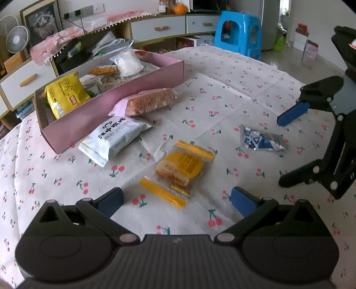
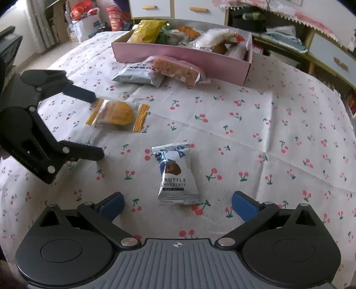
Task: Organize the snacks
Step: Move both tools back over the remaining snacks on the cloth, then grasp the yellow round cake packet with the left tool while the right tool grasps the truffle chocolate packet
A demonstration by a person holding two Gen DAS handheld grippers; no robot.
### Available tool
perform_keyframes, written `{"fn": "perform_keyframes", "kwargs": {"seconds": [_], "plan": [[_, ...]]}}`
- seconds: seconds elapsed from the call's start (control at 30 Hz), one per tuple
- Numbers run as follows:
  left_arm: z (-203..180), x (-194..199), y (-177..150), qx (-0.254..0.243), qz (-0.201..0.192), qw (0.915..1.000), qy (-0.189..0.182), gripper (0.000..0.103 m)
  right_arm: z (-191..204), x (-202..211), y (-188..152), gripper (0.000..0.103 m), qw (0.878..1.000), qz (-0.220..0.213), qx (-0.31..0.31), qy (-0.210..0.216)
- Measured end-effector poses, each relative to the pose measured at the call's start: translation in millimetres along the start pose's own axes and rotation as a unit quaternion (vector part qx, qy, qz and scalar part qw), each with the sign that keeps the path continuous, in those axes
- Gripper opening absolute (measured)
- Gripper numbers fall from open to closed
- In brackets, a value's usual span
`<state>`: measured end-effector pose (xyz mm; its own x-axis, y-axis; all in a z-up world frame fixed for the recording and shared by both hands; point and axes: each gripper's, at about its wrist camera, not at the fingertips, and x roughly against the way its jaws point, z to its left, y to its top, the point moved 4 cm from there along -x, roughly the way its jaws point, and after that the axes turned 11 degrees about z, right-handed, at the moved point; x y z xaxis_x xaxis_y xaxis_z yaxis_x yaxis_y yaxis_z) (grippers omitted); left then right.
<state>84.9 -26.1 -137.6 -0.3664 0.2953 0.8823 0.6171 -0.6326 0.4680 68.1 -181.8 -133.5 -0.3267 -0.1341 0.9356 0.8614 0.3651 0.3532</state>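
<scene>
The truffle chocolate packet (image 2: pixel 178 175) lies flat on the cherry-print tablecloth (image 2: pixel 278 124), well in front of the pink box (image 2: pixel 178 58), its printed face up and its crimped top pointing toward the box. The right gripper (image 2: pixel 176 203) hovers just short of the packet with its blue fingers (image 2: pixel 243 207) spread wide, one to each side of the packet's lower edge and touching nothing. Between the packet and the pink box, off to the left side, the yellow-striped cake packet (image 1: pixel 178 170) rests on the cloth; the left gripper (image 1: pixel 176 200) is over it, fingers (image 1: pixel 110 201) held wide apart on either side and not gripping it. Closer to the pink box, a white biscuit packet (image 1: pixel 113 137) with black characters lies beside its front wall, and a pink-wrapped crispy bar (image 1: pixel 146 102) leans against that wall just beyond it. Inside the pink box sit a yellow snack bag (image 1: pixel 64 95) at one end, a clear pouch of white pieces (image 1: pixel 128 62) toward the other, and several smaller wrappers between them. Behind the pink box stands a low cabinet with white drawers (image 1: pixel 158 27), a blue plastic stool (image 1: pixel 239 33) beside it, and an orange (image 1: pixel 180 9) on top
</scene>
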Motion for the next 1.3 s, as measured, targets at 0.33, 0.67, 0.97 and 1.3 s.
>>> {"fn": "perform_keyframes", "kwargs": {"seconds": [0.33, 0.67, 0.97, 1.3], "plan": [[1.5, -5.1, 14.9, -0.01, 0.002, 0.9999, -0.006, 0.095, -0.1, -0.6, 6.5, 0.103, 1.0, 0.008, 0.006, 0.001], [0.1, -0.8, 22.6, -0.008, 0.007, 0.9999, 0.003, 0.065, -1.9, -2.8, 12.0, 0.102, 1.0, 0.007, -0.004, -0.006], [1.2, 0.5, 28.8, 0.002, 0.02, 0.9996, 0.018, 0.049, -0.3, -0.3, 18.3, 0.086, 1.0, -0.001, -0.007, -0.008], [2.9, 5.5, 31.7, 0.026, 0.024, 0.9992, 0.022, 0.048, 4.3, 7.7, 27.9, 0.028, 1.0, -0.008, -0.004, 0.013]]}}
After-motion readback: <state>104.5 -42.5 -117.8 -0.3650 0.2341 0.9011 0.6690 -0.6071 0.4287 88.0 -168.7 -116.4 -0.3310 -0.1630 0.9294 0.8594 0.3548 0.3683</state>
